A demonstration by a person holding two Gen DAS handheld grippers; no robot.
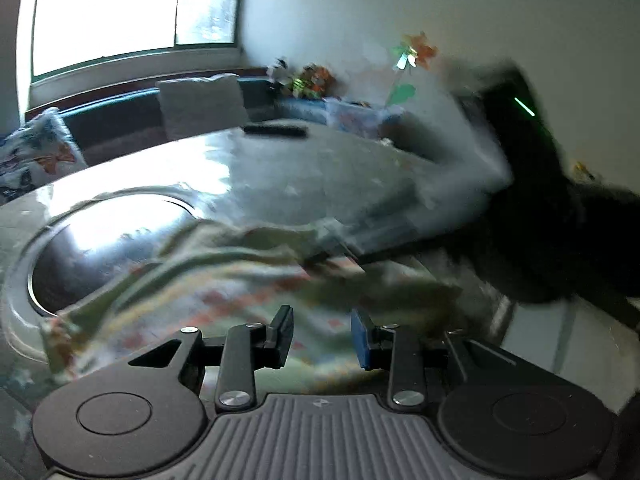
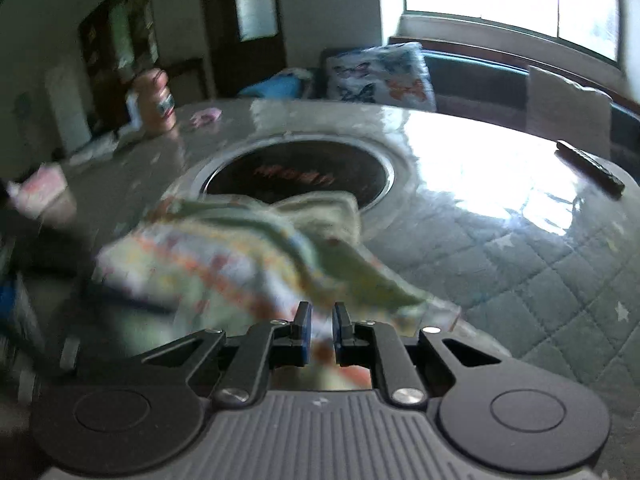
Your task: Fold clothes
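Slippage threatens: right hand-held gripper [image 2: 320,334] narrowly pinches the patterned cloth [image 2: 224,256], left hand-held gripper [image 1: 322,338] gapes empty above it.

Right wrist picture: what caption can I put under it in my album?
Right gripper with its jaws nearly closed over a colourful patterned cloth on a round grey table.

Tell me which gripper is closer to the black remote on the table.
Cannot tell for sure; neither is near. The remote lies far across the table from the left gripper, and far off to the right of the right gripper. Both sit over the cloth.
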